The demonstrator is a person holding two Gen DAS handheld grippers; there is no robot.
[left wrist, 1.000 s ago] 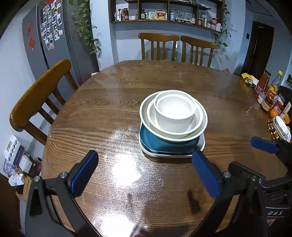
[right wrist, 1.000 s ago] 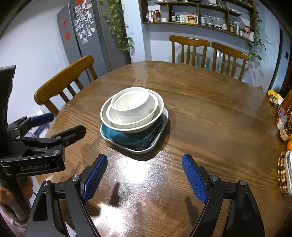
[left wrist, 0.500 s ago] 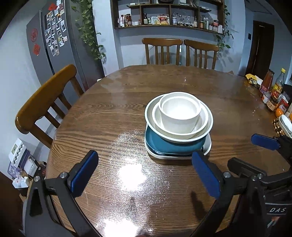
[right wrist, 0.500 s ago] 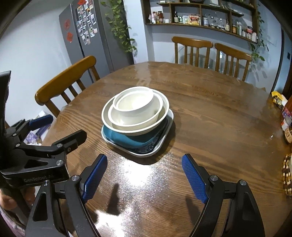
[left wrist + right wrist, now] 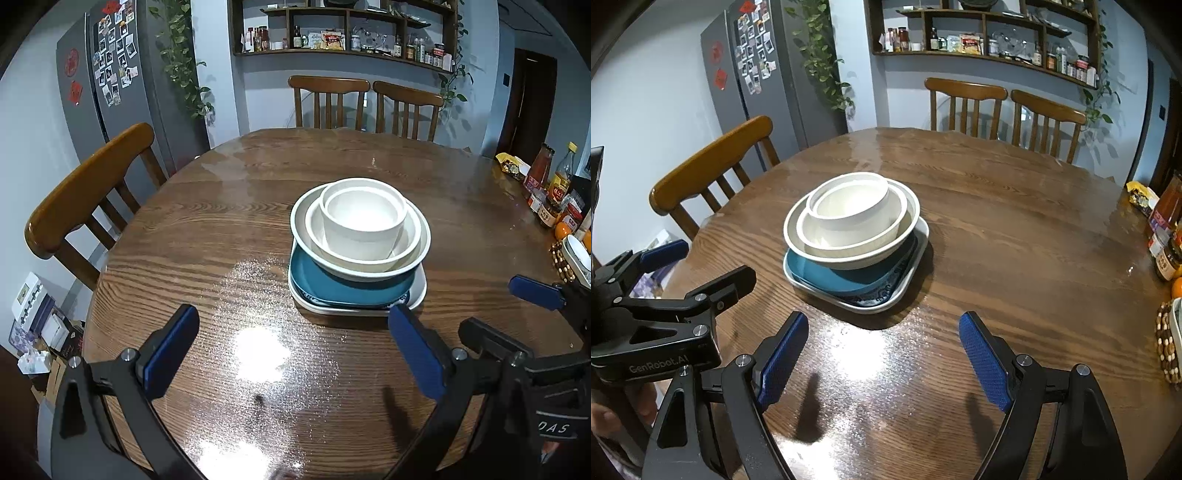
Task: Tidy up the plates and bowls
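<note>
Stack of dishes at table centre: small white bowl [image 5: 362, 218] nested in medium white bowl [image 5: 408, 242], in turn in large white bowl [image 5: 303, 229], all atop blue plate [image 5: 317, 277] and white square plate [image 5: 419, 291]. Round wooden table [image 5: 207, 236] beneath. Left gripper [image 5: 291, 350] — jaws wide, nothing between, short of the stack. Right gripper [image 5: 882, 354] — likewise wide and unloaded. Bottles [image 5: 550, 184] at right table edge; wooden chair [image 5: 88, 192] at left.

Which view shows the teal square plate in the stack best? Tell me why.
The right wrist view: the teal square plate shows a corner, two edges and the patterned plate beneath. The left wrist view shows only its near edge under the white bowls.
</note>
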